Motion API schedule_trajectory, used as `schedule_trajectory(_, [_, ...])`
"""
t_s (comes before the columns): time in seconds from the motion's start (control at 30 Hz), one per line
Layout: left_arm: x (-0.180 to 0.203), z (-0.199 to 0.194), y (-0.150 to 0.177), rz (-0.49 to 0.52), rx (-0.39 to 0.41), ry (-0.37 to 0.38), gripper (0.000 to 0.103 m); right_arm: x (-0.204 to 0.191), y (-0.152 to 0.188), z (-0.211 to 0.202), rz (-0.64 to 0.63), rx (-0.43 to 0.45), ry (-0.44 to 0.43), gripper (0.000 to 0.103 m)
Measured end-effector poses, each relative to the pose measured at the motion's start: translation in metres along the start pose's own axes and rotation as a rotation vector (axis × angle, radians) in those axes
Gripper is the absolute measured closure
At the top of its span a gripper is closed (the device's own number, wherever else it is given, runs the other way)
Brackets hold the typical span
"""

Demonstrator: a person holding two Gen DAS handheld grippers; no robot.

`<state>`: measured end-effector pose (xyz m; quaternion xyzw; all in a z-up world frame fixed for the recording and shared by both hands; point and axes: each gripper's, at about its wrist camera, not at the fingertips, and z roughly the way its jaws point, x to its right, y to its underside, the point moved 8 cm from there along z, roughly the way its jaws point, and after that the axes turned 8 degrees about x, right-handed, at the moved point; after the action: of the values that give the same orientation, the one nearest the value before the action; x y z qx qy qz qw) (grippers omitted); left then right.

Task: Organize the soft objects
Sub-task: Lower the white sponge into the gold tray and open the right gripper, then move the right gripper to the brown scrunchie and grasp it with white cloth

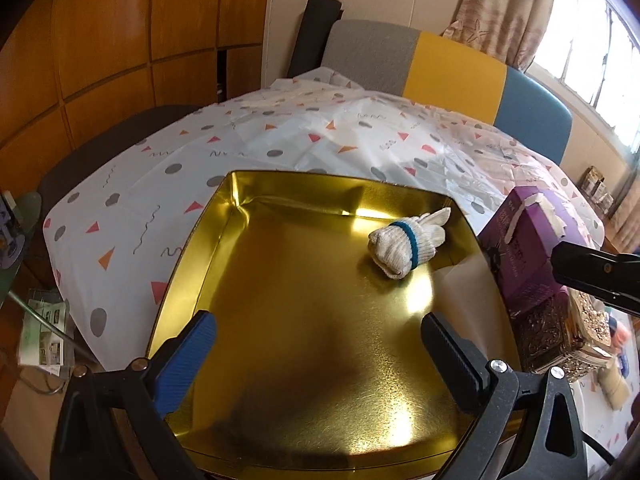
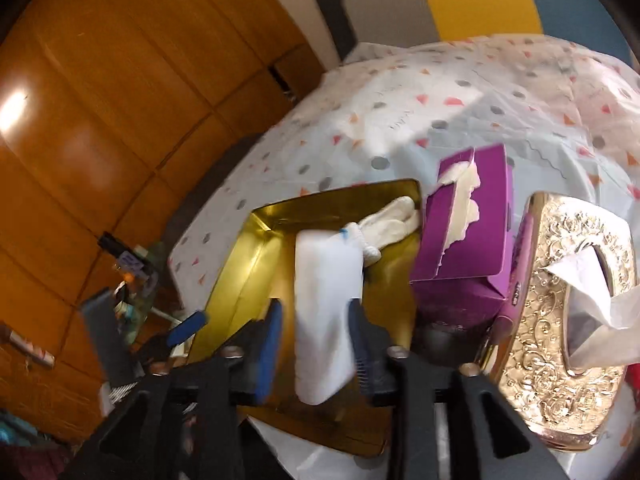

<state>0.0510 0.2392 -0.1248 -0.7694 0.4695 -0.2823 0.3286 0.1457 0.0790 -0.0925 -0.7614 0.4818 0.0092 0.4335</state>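
Table (image 1: 280, 136) under white cloth (image 1: 132, 216) with grey dots, red and orange triangles, squiggles. On cloth: shallow gold tin tray (image 1: 192, 240) at near edge; purple box (image 1: 520, 248) just right of tray, torn open on top; ornate gold tissue box (image 2: 560, 320) beside purple box, white tissue sticking out. Far half of cloth creased.

Left gripper (image 1: 318, 340): jaws spread wide, nothing between them. Right gripper (image 2: 316, 344): jaws partly parted, a white pack (image 2: 326, 312) between them.
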Motion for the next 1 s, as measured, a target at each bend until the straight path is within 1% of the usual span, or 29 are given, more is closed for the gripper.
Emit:
schedule_trajectory(0.03, [0.0, 0.0, 0.001, -0.003, -0.002, 0.005, 0.0, 0.001, 0.001, -0.002, 0.007, 0.01, -0.002, 0.063])
schedule_trajectory(0.07, [0.0, 0.001, 0.002, -0.007, -0.005, 0.011, 0.0, 0.002, 0.003, -0.004, 0.016, 0.01, -0.013, 0.063])
schedule_trajectory(0.23, [0.005, 0.003, 0.006, 0.007, -0.019, 0.01, 0.0, 0.011, 0.012, -0.033, -0.042, 0.06, 0.037, 0.061])
schedule_trajectory(0.37, [0.011, 0.002, 0.009, 0.03, -0.02, 0.01, 0.0, 0.018, 0.022, -0.053, -0.102, 0.078, 0.106, 0.06])
schedule_trajectory(0.47, [0.015, -0.002, 0.008, 0.044, -0.004, 0.011, 0.0, 0.025, 0.028, -0.063, -0.132, 0.081, 0.152, 0.06])
schedule_trajectory(0.57, [0.019, -0.004, 0.008, 0.069, 0.0, 0.005, 0.0, 0.037, 0.031, -0.071, -0.127, 0.087, 0.182, 0.06])
schedule_trajectory(0.8, [0.029, -0.008, 0.01, 0.096, 0.002, 0.025, 0.0, 0.072, 0.025, -0.097, -0.074, 0.151, 0.253, 0.059])
schedule_trajectory(0.93, [0.035, -0.011, 0.01, 0.113, 0.01, 0.039, 0.0, 0.102, 0.017, -0.117, -0.045, 0.181, 0.332, 0.059])
schedule_trajectory(1.0, [0.037, -0.013, 0.009, 0.118, 0.018, 0.044, 0.0, 0.124, 0.014, -0.131, -0.028, 0.2, 0.403, 0.059])
